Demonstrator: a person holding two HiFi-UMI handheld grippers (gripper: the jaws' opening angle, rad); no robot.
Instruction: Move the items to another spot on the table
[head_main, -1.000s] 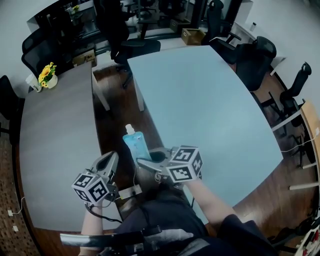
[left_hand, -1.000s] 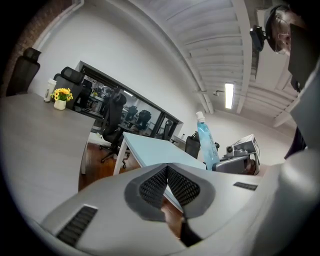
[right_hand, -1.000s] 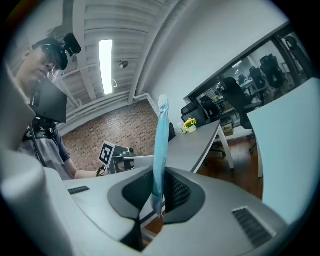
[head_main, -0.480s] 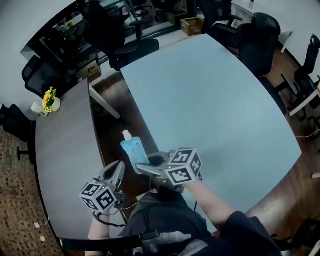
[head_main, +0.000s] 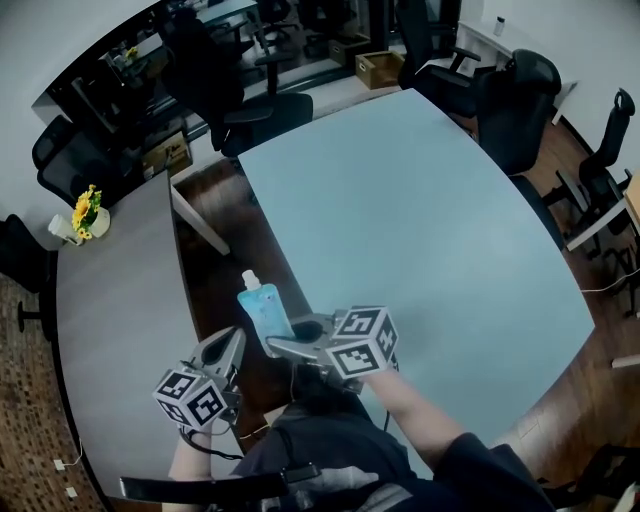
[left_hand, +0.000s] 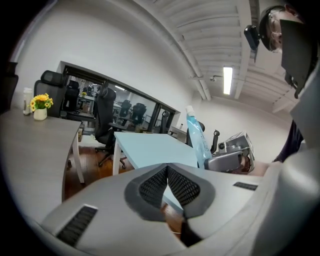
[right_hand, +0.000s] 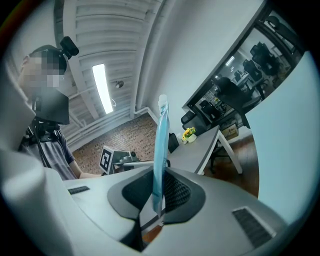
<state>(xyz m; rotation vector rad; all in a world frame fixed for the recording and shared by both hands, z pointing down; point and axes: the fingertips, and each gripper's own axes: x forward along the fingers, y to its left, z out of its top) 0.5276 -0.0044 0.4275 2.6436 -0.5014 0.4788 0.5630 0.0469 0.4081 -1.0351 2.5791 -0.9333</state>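
The one blue pouch (head_main: 262, 312) stands upright, its lower edge pinched in the right tongs (right_hand: 157, 192). It hangs over the wooden floor (head_main: 212, 245) between the two tables, the grey table (head_main: 110, 330) and the pale blue table (head_main: 420, 230). The left tongs (left_hand: 167, 182), the second of the two pairs, are closed on nothing, beside the pouch.

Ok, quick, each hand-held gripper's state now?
Left hand-held gripper: closed, empty.
Right hand-held gripper: closed on the flat blue plastic pouch with white cap.
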